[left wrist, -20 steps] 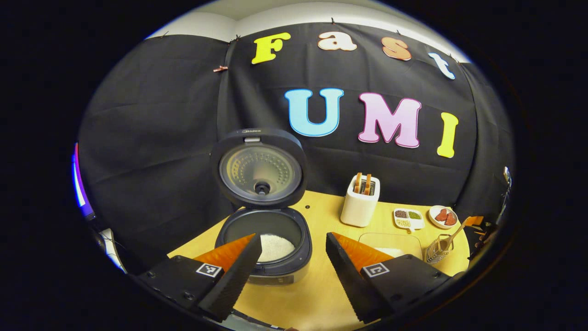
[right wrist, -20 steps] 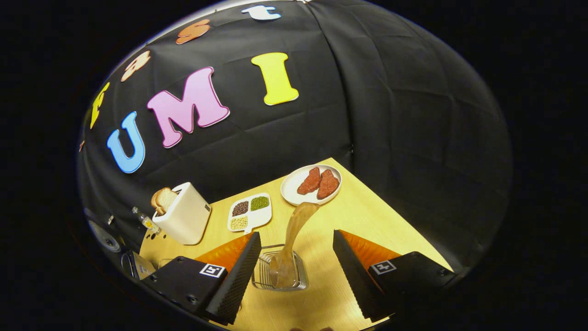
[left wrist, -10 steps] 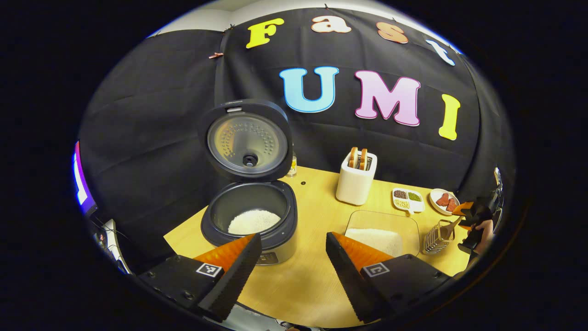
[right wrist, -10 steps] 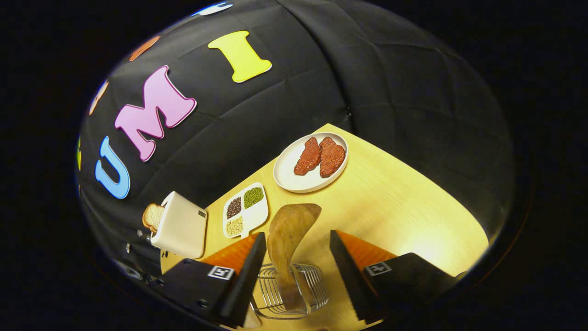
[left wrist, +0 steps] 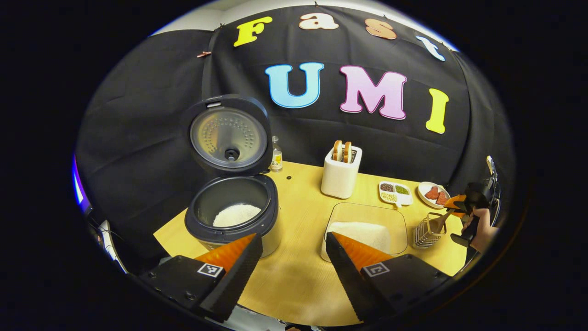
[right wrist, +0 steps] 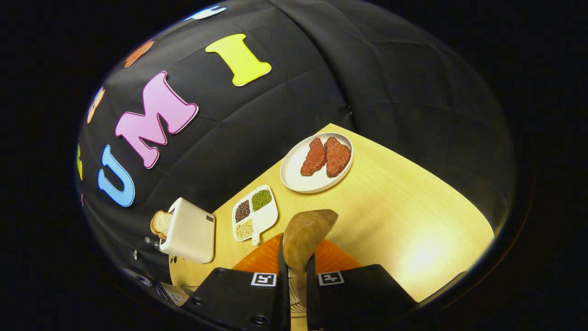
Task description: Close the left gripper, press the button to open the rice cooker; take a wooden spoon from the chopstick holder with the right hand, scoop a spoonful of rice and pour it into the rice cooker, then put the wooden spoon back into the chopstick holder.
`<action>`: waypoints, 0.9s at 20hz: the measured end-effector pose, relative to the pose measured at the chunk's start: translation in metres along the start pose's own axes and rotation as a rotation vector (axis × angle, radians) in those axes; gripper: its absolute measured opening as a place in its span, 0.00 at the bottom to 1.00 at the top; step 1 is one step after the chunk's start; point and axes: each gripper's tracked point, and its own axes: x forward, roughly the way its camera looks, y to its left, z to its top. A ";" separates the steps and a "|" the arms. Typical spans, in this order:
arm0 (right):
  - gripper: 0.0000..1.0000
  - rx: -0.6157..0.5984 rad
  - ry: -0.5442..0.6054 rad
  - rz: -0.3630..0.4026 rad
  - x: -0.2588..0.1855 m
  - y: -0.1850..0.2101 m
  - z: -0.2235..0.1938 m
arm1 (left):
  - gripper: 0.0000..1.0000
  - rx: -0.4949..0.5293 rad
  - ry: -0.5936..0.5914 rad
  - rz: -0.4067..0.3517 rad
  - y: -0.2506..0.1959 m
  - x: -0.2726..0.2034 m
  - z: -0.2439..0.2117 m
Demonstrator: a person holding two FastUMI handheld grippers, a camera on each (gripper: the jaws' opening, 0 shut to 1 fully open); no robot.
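Note:
The black rice cooker stands open at the table's left, lid upright, white rice in its pot. My left gripper hovers open in front of it, nothing between its fingers. A glass dish of rice lies to the cooker's right. Beyond it stands the wire chopstick holder with the wooden spoon in it. In the right gripper view, my right gripper is shut on the wooden spoon, whose upper end sticks out above the fingers. The holder's wires show just below.
A white toaster with bread, a divided dish of beans and a plate of red meat stand along the back. A small bottle is behind the cooker. A hand holds the right gripper at the table's right edge.
My right gripper came down over the spoon and shut on it. My left gripper drew back from the cooker, still open, so more of the table shows.

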 end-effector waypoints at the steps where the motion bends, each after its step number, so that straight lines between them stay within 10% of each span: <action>1: 0.18 -0.034 -0.028 0.017 -0.008 0.006 0.006 | 0.95 0.007 -0.009 -0.005 0.002 -0.001 0.001; 9: 0.18 -0.181 -0.217 0.120 -0.084 0.087 0.050 | 0.95 0.029 -0.088 -0.062 0.031 -0.002 0.020; 18: 0.18 -0.274 -0.198 0.240 -0.129 0.180 -0.002 | 0.95 -0.003 -0.118 -0.139 0.075 0.001 0.014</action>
